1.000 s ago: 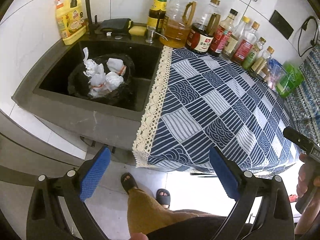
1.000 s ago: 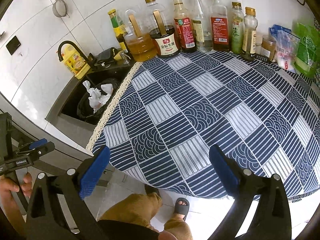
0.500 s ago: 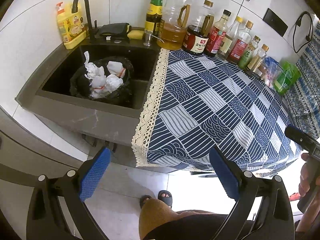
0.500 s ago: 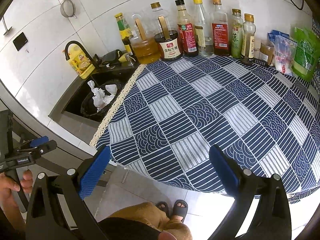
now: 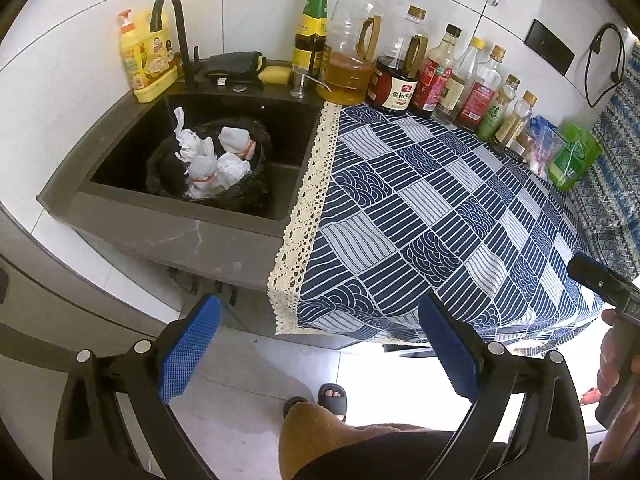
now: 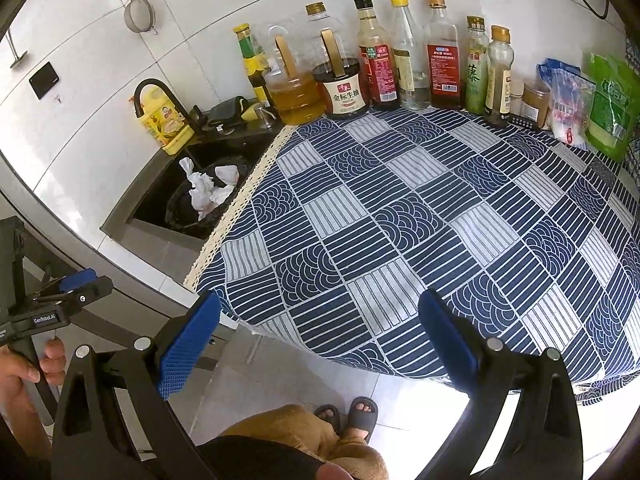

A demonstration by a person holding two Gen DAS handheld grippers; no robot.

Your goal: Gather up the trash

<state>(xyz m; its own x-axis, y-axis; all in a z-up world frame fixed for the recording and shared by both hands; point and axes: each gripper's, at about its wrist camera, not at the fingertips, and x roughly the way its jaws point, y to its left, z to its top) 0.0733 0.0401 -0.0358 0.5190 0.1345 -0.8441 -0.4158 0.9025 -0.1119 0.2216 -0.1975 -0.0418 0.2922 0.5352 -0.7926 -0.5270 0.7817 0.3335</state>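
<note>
Several crumpled white paper wads (image 5: pixel 212 160) lie in a black trash bag (image 5: pixel 248 192) that sits inside the dark sink (image 5: pixel 120 200); they also show in the right wrist view (image 6: pixel 208 192). My left gripper (image 5: pixel 320 344) is open and empty, held back from the counter's front edge, above the floor. My right gripper (image 6: pixel 320 340) is open and empty, in front of the blue patterned tablecloth (image 6: pixel 420 220). The left gripper's body shows in the right wrist view (image 6: pixel 60 300).
A row of sauce and oil bottles (image 5: pixel 400 72) lines the tiled back wall. A black faucet (image 5: pixel 176 28) and a yellow detergent bottle (image 5: pixel 140 56) stand behind the sink. Green and clear packets (image 6: pixel 592 100) sit at the right. My sandalled feet (image 5: pixel 320 400) are below.
Both grippers have drawn back and up from the counter, so the sink and cloth look farther away. Both stay open and empty.
</note>
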